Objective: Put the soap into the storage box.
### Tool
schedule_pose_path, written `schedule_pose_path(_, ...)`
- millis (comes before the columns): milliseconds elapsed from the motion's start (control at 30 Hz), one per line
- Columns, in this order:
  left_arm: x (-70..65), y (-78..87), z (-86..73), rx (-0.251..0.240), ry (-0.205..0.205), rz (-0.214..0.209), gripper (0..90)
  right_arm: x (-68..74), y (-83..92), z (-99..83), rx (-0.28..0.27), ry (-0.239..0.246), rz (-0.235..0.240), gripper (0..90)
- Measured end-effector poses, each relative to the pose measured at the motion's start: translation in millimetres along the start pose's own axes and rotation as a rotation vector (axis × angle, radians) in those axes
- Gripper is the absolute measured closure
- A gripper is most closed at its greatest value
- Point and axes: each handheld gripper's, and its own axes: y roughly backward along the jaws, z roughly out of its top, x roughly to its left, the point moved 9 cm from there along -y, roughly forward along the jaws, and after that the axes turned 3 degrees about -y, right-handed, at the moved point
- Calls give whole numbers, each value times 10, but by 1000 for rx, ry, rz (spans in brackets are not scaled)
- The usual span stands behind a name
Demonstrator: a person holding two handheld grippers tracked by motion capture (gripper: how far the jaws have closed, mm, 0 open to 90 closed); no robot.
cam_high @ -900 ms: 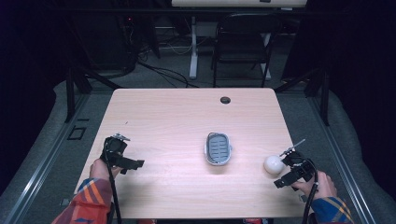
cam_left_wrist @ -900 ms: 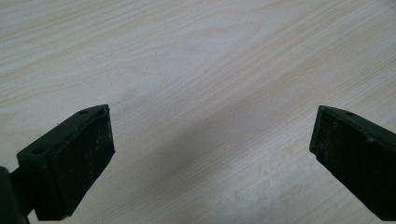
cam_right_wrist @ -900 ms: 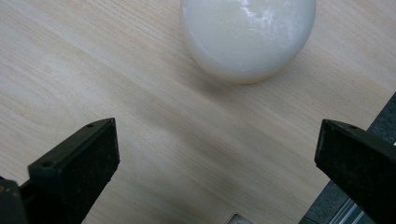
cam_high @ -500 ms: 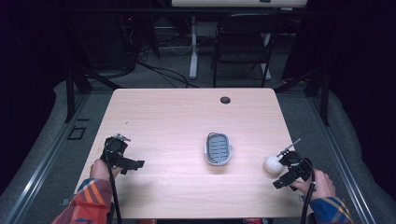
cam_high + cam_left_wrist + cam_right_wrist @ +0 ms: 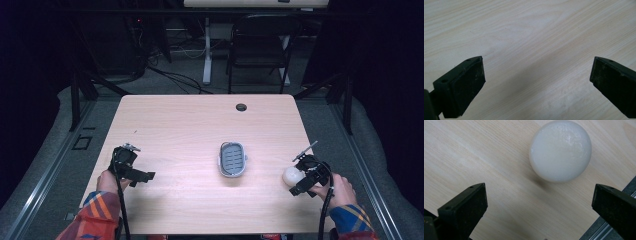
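Note:
A white ball (image 5: 291, 175) (image 5: 560, 150) rests on the wooden table near its right edge. My right gripper (image 5: 303, 179) (image 5: 539, 202) hovers right beside it, open, the jaws wide apart and the ball just ahead of them, untouched. A small grey soap dish (image 5: 233, 159) with a ribbed inside lies at the table's middle. My left gripper (image 5: 134, 169) (image 5: 536, 77) is at the left front of the table, open, with bare wood between its jaws.
A round cable hole (image 5: 241, 107) sits near the table's far edge. A black chair (image 5: 260, 47) and a desk leg (image 5: 206, 50) stand beyond the table. The table's right edge (image 5: 609, 220) lies close to my right gripper.
My right gripper has shifted slightly toward the front beside the ball. The left gripper has hardly moved.

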Motion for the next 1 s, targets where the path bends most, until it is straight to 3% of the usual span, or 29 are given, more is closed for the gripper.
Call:
schedule_pose_path(33,-3,0,0,0,2,1,0,-20,21,2,36,27,-7,0)
schedule_pose_path(100,-4,-2,1,0,3,1,0,-17,10,32,26,22,-5,0)
schedule_pose_path(133,-3,-3,1,3,1,1,0,13,-19,84,-4,-12,19,0)
schedule_pose_path(167,-2,-13,4,5,0,-1,0,-64,38,70,88,58,-6,0)
schedule_pose_path(200,-3,-17,6,6,-1,-2,0,-91,51,77,115,80,-10,0)
schedule_pose_path(267,-7,-23,8,8,-2,-7,0,-53,-39,149,39,9,12,0)
schedule_pose_path(300,-9,-24,9,8,-2,-7,0,-94,-14,149,92,50,3,0)
schedule_pose_path(333,-10,-23,8,9,-2,-7,0,-39,-95,208,2,-25,28,0)
schedule_pose_path(367,-10,-23,8,9,-2,-7,0,-159,14,167,163,109,-13,0)
schedule_pose_path(400,-11,-22,8,9,-2,-7,0,-29,-152,261,-32,-55,36,0)
schedule_pose_path(433,-11,-21,8,9,-1,-4,0,-95,-98,233,67,18,7,0)
schedule_pose_path(467,-10,-20,8,9,-2,-6,0,-340,128,211,352,293,-80,0)
schedule_pose_path(500,-10,-20,8,9,-2,-6,0,-242,21,214,250,178,-38,0)
schedule_pose_path(533,-11,-20,7,9,-1,-6,0,-242,21,214,250,178,-38,0)
schedule_pose_path(567,-11,-22,9,8,-1,-5,0,-116,-162,295,81,20,9,0)
schedule_pose_path(600,-12,-22,9,9,-2,-5,0,-182,-102,280,167,91,-20,0)
schedule_pose_path(633,-14,-22,10,9,-1,-5,0,-121,-181,326,77,20,-1,0)
schedule_pose_path(800,-15,-20,10,7,-1,-4,0,-128,-196,386,100,43,-16,0)
schedule_pose_path(833,-15,-20,10,7,-1,-5,0,-144,-195,384,132,63,-24,0)
schedule_pose_path(867,-15,-19,9,8,-1,-5,0,-110,-252,407,89,25,-12,0)
schedule_pose_path(933,-14,-20,9,8,-1,-6,0,-156,-230,397,150,69,-32,0)
schedule_pose_path(1000,-13,-21,9,9,-2,-6,0,-175,-228,396,170,86,-38,0)
